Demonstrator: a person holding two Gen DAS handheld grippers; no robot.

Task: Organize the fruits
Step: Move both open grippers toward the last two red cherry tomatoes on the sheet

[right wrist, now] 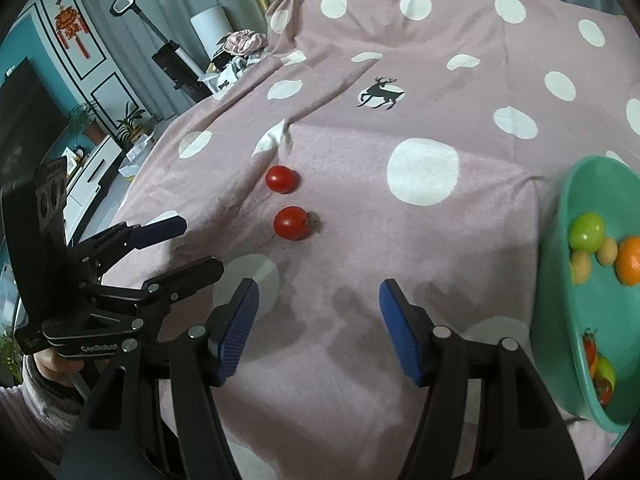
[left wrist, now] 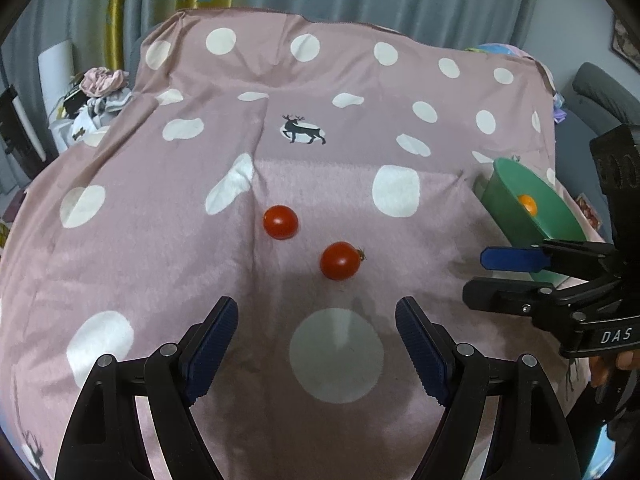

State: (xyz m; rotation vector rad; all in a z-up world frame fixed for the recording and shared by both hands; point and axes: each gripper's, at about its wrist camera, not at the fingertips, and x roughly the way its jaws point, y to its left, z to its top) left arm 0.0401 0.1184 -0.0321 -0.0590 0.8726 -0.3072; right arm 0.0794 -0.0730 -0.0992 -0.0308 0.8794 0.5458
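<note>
Both hand-held grippers (left wrist: 316,344) (right wrist: 318,326) gape above cloth (left wrist: 160,240); tomatoes (left wrist: 338,261) ahead.

Two red cherry tomatoes (left wrist: 281,222) (left wrist: 339,261) lie close together on the spotted cloth; green bowl (right wrist: 560,280) holds maybe six mixed fruits.

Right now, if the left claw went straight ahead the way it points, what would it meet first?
Probably the nearer cherry tomato, the one with the stem, lying just ahead between the open left claw fingers' line; depth is uncertain, so it could touch the pink cloth first.
</note>
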